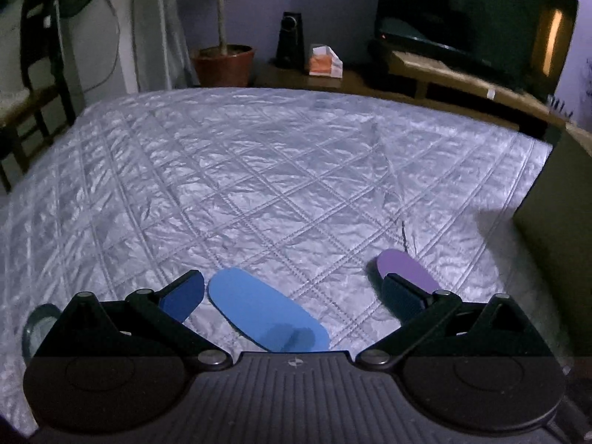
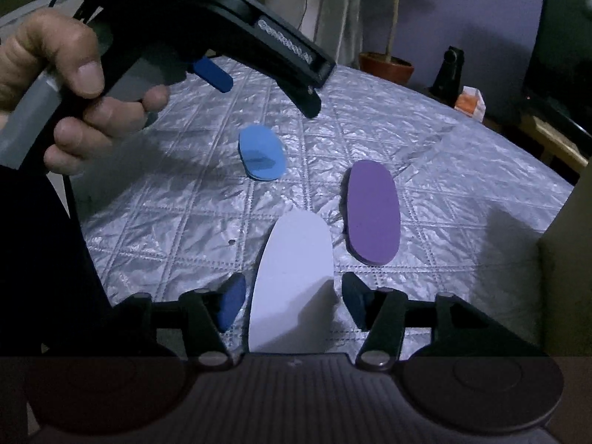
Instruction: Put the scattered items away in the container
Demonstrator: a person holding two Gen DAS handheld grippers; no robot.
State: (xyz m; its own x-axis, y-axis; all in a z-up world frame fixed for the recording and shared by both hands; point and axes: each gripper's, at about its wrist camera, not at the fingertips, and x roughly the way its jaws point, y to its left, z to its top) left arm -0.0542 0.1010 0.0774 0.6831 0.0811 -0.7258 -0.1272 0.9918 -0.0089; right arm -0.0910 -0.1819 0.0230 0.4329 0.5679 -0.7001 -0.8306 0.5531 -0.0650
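Quilted silver bedspread (image 2: 425,155), dim room. My right hand-held gripper (image 2: 292,301) stands partly open astride the white oval (image 2: 292,270), pads not touching. Left hand-held gripper (image 1: 292,288) wide open, empty, over the blue oval (image 1: 266,314). I'd centre first, then squeeze gently.
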